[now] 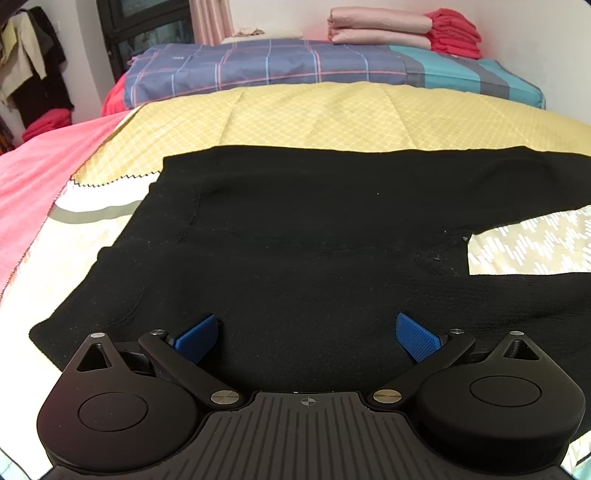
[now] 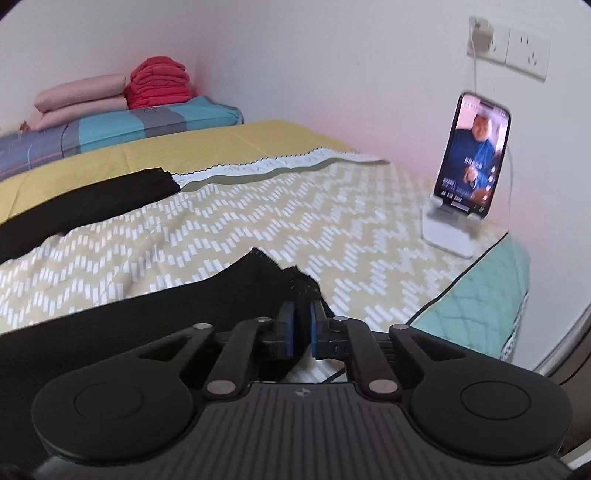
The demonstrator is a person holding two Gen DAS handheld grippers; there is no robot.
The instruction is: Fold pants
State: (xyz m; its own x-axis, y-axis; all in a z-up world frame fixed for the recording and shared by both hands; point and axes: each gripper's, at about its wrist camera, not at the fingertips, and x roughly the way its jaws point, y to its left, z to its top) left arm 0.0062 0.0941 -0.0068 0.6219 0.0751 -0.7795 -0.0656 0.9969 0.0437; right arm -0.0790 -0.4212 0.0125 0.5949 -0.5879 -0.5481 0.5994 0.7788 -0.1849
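Observation:
Black pants (image 1: 295, 221) lie flat on the bed, waist to the left and the two legs running off to the right. My left gripper (image 1: 306, 320) hovers low over the near waist part, its blue pads (image 1: 197, 338) spread wide with only flat cloth below them. In the right wrist view the far leg (image 2: 92, 199) lies on the zigzag bedspread (image 2: 258, 221). The near leg (image 2: 166, 317) ends at a hem that rises between the narrow blue pads (image 2: 289, 328) of my right gripper (image 2: 300, 310), which is shut on it.
A phone on a white stand (image 2: 472, 155) stands at the bed's right corner by the wall, its cable running up to the sockets (image 2: 509, 48). The teal mattress edge (image 2: 480, 295) drops off to the right. Folded pink and red stacks (image 1: 380, 29) and a plaid quilt (image 1: 258, 66) sit far back.

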